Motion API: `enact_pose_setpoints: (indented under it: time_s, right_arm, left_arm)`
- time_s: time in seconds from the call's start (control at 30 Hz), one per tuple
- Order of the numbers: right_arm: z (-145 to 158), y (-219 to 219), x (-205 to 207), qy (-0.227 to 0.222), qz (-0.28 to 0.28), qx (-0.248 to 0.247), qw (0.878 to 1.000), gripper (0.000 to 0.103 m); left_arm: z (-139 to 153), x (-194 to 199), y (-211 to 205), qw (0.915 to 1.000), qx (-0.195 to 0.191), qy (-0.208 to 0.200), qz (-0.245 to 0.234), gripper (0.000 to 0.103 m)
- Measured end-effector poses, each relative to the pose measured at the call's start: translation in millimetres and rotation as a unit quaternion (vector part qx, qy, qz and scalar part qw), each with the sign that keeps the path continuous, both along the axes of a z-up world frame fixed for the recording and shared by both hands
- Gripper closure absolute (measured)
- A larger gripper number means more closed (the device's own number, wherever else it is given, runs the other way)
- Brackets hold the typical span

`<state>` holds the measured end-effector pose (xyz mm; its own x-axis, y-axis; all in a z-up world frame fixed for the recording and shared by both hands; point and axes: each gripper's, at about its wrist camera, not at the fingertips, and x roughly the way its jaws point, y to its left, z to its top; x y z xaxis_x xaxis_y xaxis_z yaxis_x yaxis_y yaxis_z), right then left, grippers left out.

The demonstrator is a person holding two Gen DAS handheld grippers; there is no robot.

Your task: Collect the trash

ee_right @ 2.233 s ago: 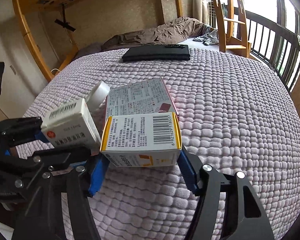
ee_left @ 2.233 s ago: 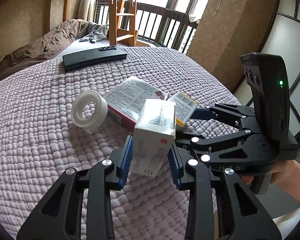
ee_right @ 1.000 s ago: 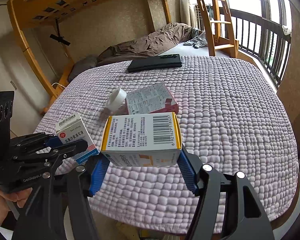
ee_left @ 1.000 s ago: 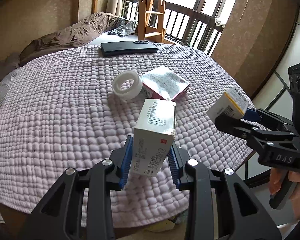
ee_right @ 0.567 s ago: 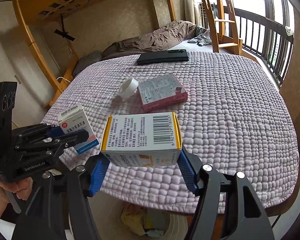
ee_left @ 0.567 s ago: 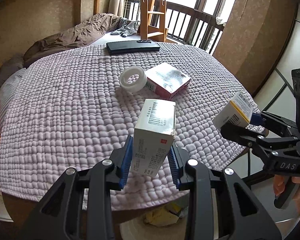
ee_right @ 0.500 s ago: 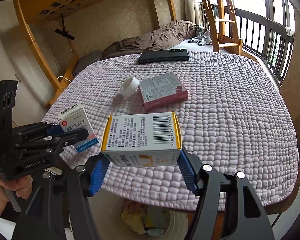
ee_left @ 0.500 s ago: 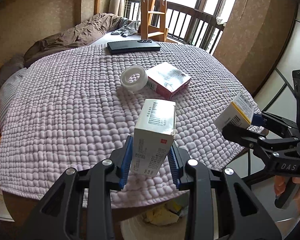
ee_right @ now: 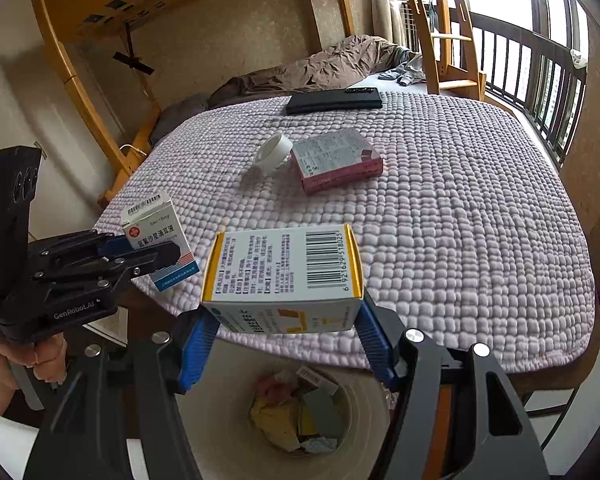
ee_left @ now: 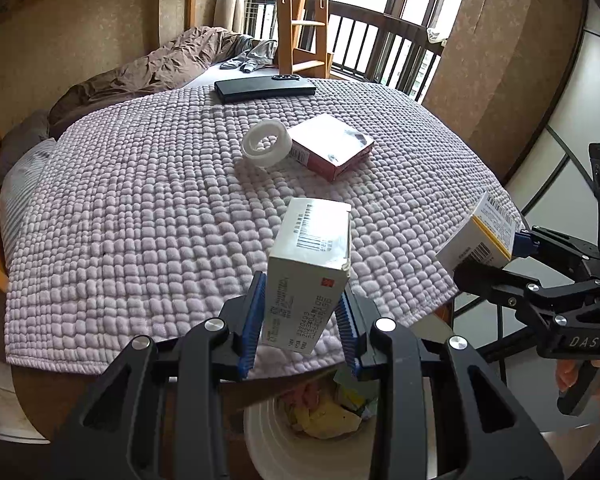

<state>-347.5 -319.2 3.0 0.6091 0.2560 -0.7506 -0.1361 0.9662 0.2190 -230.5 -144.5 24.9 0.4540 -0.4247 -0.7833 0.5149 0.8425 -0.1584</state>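
My left gripper (ee_left: 302, 330) is shut on a white and blue medicine box (ee_left: 308, 268), held in the air over the table's near edge, just behind a white trash bin (ee_left: 300, 444). My right gripper (ee_right: 282, 344) is shut on a white and yellow medicine box (ee_right: 284, 272), held above the same bin (ee_right: 364, 432), which holds crumpled trash. Each gripper also shows in the other's view, the right one (ee_left: 496, 256) and the left one (ee_right: 156, 246). A pink box (ee_left: 330, 146) and a white tape roll (ee_left: 266, 144) lie side by side on the lilac quilted table cover (ee_left: 140, 200).
A black flat case (ee_left: 264, 88) lies at the table's far edge. Behind it are a bed with brown bedding (ee_left: 140, 68), a wooden ladder (ee_left: 300, 16) and a balcony railing (ee_right: 540, 64). A wooden bunk frame (ee_right: 80, 80) stands at the left.
Both grippers have pulled back from the table with their boxes. The near table edge and the bin below have come fully into view under them.
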Motion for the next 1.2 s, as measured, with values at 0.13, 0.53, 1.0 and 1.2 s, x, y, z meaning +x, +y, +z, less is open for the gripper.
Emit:
enact_pose_setpoints:
  time_s: [0.13, 0.53, 1.0, 1.2]
  right_arm:
    - [0.2, 3.0, -6.4, 0.003, 0.003, -0.003, 1.000, 0.040]
    - [-2.7, 9.7, -26.3, 0.014, 0.011, -0.008, 1.000, 0.040]
    - [-6.1, 7.0, -49.2, 0.028, 0.021, -0.012, 0.999, 0.040]
    - [-12.1, 7.5, -56.0, 0.041, 0.035, -0.016, 0.998, 0.040]
  left_arm:
    - [0.2, -7.9, 2.5, 1.0000, 0.001, 0.004, -0.006, 0.067]
    - [1.3, -25.5, 5.1, 0.9995, 0.003, 0.014, -0.028, 0.067]
    - [-6.2, -50.2, -3.5, 0.9971, 0.018, 0.028, -0.069, 0.067]
    - [-15.4, -58.3, -7.8, 0.9959, 0.037, 0.030, -0.077, 0.067]
